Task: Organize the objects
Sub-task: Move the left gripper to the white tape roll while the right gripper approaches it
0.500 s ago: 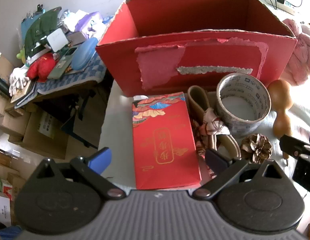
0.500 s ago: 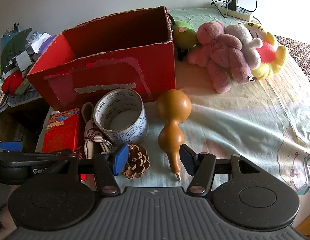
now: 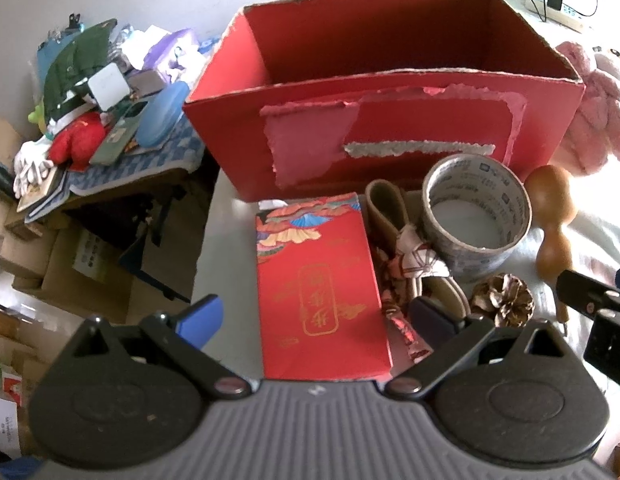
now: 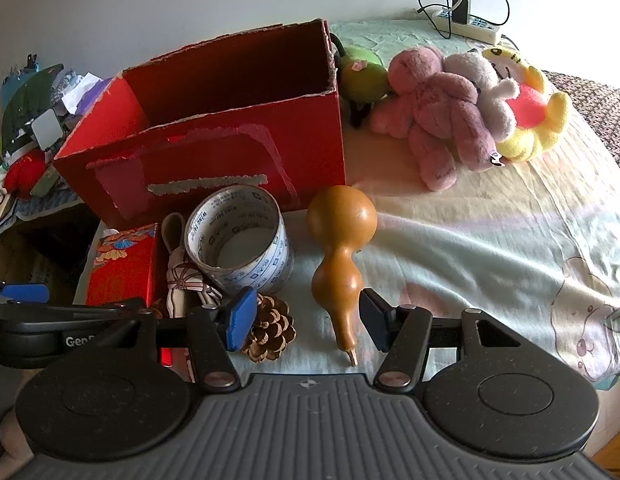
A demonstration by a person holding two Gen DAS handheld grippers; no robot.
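Hovering over the row of items laid in front of the open red cardboard box (image 4: 213, 128), you held your left gripper (image 3: 314, 316) spread wide and empty above the flat red printed packet (image 3: 320, 280), whose long axis ran toward the box. Your right gripper (image 4: 305, 320), likewise wide and empty, straddled the tan bottle gourd (image 4: 342, 248); it lay on the pale bedsheet (image 4: 470, 264), stem toward you, bulb toward the box, probably lined up for easy pickup.
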